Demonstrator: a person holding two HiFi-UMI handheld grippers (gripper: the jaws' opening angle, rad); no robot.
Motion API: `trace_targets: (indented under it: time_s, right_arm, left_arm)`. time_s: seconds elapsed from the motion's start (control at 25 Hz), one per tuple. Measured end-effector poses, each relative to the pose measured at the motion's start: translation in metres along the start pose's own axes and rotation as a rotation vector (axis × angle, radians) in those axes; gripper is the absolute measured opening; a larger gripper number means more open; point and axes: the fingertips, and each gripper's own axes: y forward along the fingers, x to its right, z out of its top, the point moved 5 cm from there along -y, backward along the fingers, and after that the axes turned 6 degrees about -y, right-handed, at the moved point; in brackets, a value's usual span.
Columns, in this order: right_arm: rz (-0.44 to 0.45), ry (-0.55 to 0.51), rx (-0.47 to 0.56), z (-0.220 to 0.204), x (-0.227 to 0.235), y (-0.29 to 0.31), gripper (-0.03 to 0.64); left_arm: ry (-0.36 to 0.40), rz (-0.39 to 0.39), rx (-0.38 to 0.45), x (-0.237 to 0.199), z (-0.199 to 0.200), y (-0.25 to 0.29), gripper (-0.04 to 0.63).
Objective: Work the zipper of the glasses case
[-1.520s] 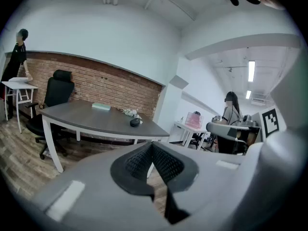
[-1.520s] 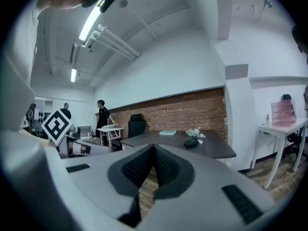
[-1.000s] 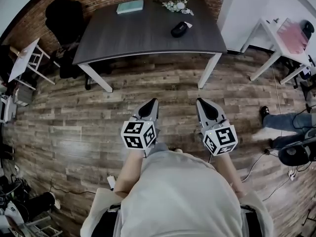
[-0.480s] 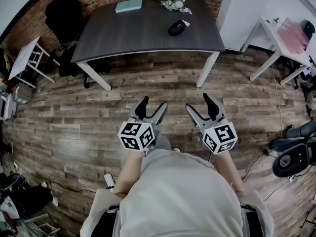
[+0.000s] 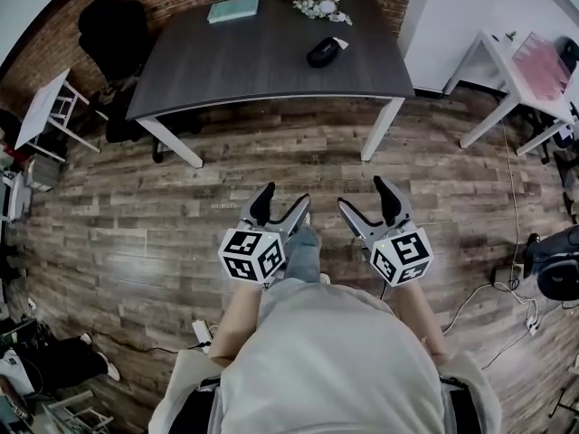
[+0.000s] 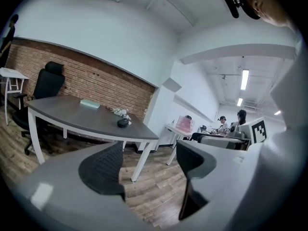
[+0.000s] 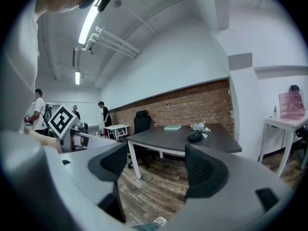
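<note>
Glasses case [image 5: 324, 51] lies toward the table's [image 5: 244, 61] far right, near the flowers [image 5: 318, 7]. It looks closed, its contents hidden. A book [image 5: 232, 9] lies at the table's far edge. Left gripper [image 5: 283, 199] and right gripper [image 5: 362, 195] hang well short of the table, their jaws just opened wide with nothing between them.

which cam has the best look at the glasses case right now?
Head view: the glasses case lies unobstructed on the dark table, seen from above with its whole outline visible. The left gripper view shows it only as a small dark blob. The right gripper view gives a small, low side-on shape.
</note>
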Motion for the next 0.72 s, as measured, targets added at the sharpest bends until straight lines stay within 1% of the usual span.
trace_targets:
  time_s: [0.16,0.28,0.56,0.72]
  right_arm:
    - [-0.002,0.005,-0.001,-0.002,0.014,0.025,0.350]
    - [-0.008,0.012,-0.005,0.001,0.034,0.052,0.350]
    - [-0.032,0.001,0.000,0.029,0.087,0.135,0.348]
    - [-0.048,0.001,0.013,0.049,0.116,0.182,0.348]
  left_arm:
    - [0.005,0.002,-0.008,-0.018,0.007,0.025,0.333]
    - [0.003,-0.002,-0.012,-0.035,0.019,0.053,0.333]
    - [-0.012,-0.040,-0.014,-0.087,0.075,0.128,0.333]
    - [-0.017,-0.063,-0.031,-0.118,0.107,0.169,0.333]
